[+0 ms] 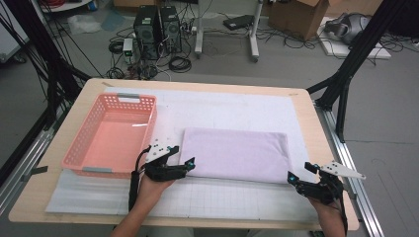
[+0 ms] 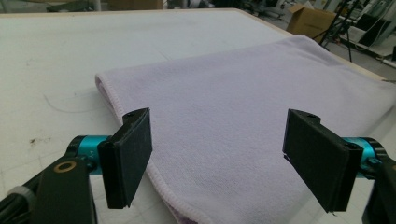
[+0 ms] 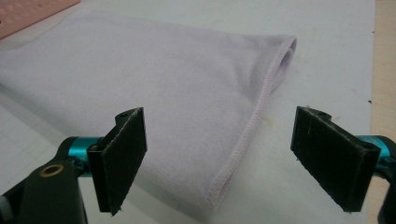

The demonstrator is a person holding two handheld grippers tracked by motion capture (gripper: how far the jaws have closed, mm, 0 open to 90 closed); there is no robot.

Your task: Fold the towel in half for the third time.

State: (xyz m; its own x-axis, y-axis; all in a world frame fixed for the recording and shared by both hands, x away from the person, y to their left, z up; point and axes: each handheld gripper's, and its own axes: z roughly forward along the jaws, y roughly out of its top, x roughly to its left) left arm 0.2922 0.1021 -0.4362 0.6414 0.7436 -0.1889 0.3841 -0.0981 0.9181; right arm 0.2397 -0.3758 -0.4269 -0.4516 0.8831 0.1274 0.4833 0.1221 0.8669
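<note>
Corners come first: with both sets of jaws released, left gripper (image 1: 182, 155) and right gripper (image 1: 300, 172) should each pinch 1 near corner of the folded lilac towel (image 1: 235, 153) evenly off the counter (image 1: 302, 111).

Bare white mat (image 1: 237, 111) beyond the folded lilac towel (image 1: 236, 153), open to passage. Pink basket (image 1: 111, 133) walling off the left, near the left gripper (image 1: 180, 155). Clear strip of mat at the near edge between both hands. Narrow margin, probably, between right gripper (image 1: 300, 172) and table edge (image 1: 323, 143).
</note>
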